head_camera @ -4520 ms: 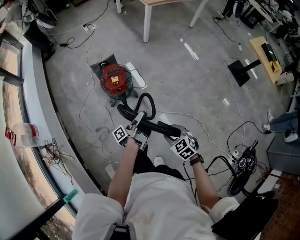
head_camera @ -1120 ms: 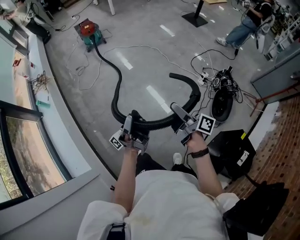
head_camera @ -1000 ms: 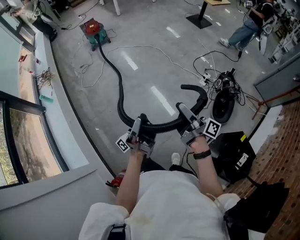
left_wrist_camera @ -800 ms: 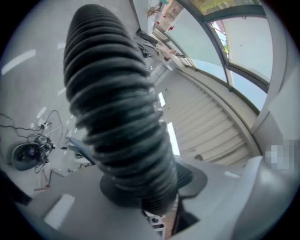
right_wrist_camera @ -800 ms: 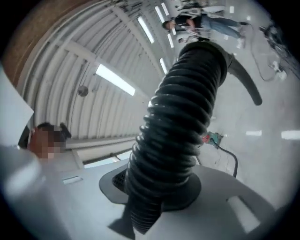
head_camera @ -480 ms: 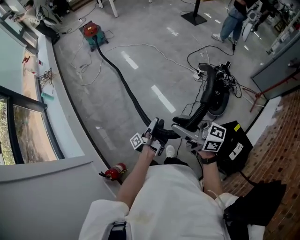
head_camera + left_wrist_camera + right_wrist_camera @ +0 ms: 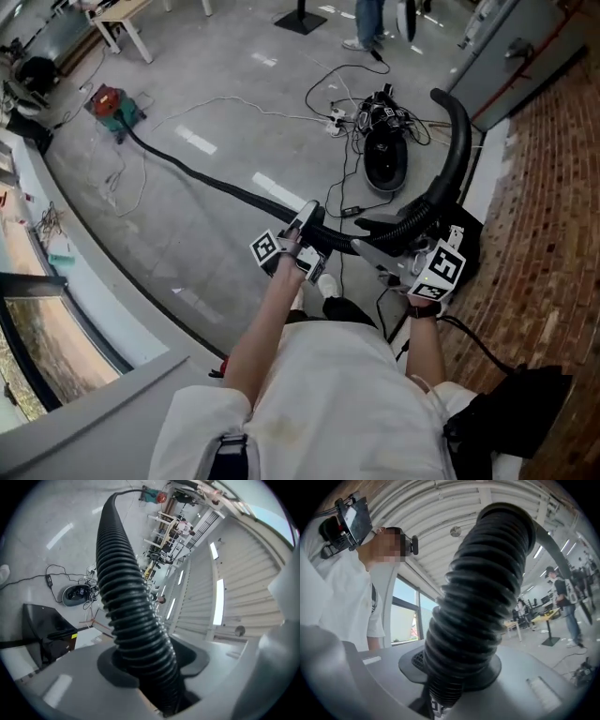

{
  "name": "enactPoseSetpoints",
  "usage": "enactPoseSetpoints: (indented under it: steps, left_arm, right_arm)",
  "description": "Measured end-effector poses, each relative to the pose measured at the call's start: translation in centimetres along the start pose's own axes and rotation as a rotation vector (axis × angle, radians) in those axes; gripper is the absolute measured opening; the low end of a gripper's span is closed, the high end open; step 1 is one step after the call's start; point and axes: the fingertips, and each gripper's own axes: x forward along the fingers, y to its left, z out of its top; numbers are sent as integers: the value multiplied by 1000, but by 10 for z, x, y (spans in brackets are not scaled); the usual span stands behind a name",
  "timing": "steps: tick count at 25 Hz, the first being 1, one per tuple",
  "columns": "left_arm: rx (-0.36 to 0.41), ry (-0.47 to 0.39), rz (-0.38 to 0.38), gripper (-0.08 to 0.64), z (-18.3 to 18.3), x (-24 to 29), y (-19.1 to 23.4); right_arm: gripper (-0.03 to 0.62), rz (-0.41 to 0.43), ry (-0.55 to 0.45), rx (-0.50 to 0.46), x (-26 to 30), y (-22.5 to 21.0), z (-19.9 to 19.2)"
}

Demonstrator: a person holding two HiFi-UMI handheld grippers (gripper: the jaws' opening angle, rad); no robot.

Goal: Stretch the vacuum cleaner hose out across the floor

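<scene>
The red vacuum cleaner (image 7: pixel 111 101) stands far off at the upper left. Its black ribbed hose (image 7: pixel 206 183) runs almost straight across the floor to my left gripper (image 7: pixel 307 223). That gripper's jaws are closing, and the hose (image 7: pixel 124 583) passes between them against the pads. A short span leads on to my right gripper (image 7: pixel 380 251), whose jaws are easing open with the hose (image 7: pixel 483 588) still pressed between them. Past it the free end (image 7: pixel 450 122) curves upward in the air.
A black round device amid tangled cables (image 7: pixel 384 159) lies on the floor ahead. A black case (image 7: pixel 469 248) sits by the brick wall (image 7: pixel 544 187) at right. A window ledge (image 7: pixel 56 281) borders the left. A person's legs (image 7: pixel 370 23) and a stand base (image 7: pixel 300 21) are at the far end.
The hose between the vacuum and my left gripper has pulled from a curve into a nearly straight line. Both grippers have moved back toward the brick wall, and the free end now arches upward.
</scene>
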Motion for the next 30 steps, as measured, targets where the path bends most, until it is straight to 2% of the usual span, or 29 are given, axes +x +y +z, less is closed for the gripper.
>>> enactPoseSetpoints:
  steps: [4, 8, 11, 16, 20, 25, 30]
  left_arm:
    - [-37, 115, 46, 158, -31, 22, 16]
    - [-73, 215, 102, 143, -80, 44, 46]
    - [-73, 256, 106, 129, -115, 67, 57]
    - [-47, 270, 65, 106, -157, 110, 56]
    - [-43, 252, 64, 103, -166, 120, 67]
    - [-23, 182, 76, 103, -154, 121, 86]
    - [-16, 117, 68, 103, -132, 105, 83]
  right_arm:
    - [123, -221, 16, -24, -39, -9, -4]
    - [150, -498, 50, -25, -106, -20, -10]
    - [152, -590, 10, -2, -153, -24, -8]
    - [140, -656, -50, 4, -214, -33, 2]
    - [138, -682, -44, -41, -232, -40, 3]
    - [138, -616, -19, 1, -239, -58, -10]
    - [138, -534, 6, 35, -221, -65, -19]
